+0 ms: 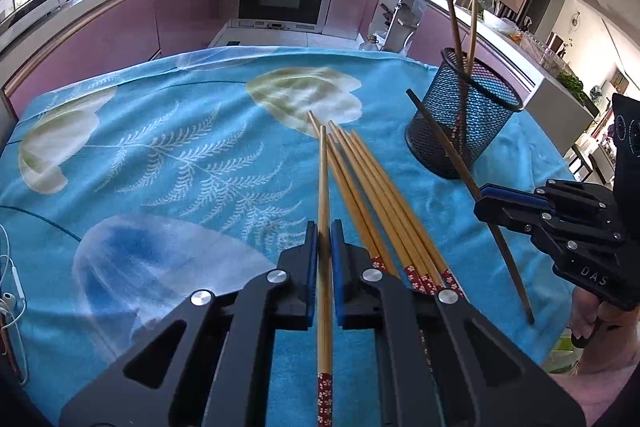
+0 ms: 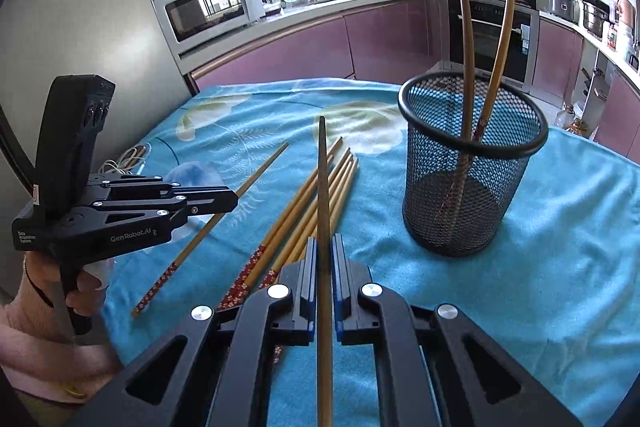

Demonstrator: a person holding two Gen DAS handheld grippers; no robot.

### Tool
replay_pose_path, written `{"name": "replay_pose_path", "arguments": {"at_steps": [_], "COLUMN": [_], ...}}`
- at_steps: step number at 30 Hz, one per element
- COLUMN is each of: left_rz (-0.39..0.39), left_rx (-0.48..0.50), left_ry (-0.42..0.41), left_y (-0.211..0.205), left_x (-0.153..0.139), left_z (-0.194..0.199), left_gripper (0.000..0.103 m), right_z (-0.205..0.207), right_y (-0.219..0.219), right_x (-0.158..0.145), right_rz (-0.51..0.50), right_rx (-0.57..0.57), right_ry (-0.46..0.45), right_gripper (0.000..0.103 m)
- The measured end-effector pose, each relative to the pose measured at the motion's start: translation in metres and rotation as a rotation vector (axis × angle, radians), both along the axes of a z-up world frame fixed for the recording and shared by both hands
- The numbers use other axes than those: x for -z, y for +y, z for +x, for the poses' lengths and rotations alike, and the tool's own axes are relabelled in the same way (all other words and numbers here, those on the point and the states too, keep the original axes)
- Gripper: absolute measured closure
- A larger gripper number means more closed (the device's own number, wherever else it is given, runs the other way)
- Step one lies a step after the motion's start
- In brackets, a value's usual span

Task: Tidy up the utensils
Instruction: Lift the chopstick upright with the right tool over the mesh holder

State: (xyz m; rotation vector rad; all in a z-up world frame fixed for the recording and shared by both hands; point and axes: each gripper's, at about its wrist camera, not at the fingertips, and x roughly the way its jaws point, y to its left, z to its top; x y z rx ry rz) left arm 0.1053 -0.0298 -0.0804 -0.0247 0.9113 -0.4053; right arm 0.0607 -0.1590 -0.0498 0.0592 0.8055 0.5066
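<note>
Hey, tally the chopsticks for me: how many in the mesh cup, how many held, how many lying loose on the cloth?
Chopsticks in the mesh cup: 2
Held, one each in left gripper and right gripper: 2
Loose chopsticks on the cloth: about 5, overlapping
Total: about 9

Two chopsticks [image 2: 486,39] stand in the mesh holder [image 2: 472,195], right of loose chopsticks [image 2: 320,203] on the cloth [image 2: 560,247].

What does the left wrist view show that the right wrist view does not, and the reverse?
Only the left wrist view shows the right gripper side-on, clamping its chopstick. Only the right wrist view shows the left gripper side-on and the microwave. Both show the mesh holder with two chopsticks inside, the loose chopstick pile and the blue cloth.
</note>
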Motion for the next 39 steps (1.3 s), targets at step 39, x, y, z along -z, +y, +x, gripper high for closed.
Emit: {"name": "replay_pose_path", "arguments": {"at_steps": [39], "left_rz": [-0.364], "left_rx": [0.167], "left_ry": [-0.264], "left_y": [-0.028], "left_x": [-0.151], "left_z": [0.010], "left_gripper": [0.096], "right_z": [0.000], "right_y": [-0.077], "right_x": [-0.113], "right_rz": [0.135], "right_rx": [0.116], "right_ry": [-0.324], "right_gripper": [0.097]}}
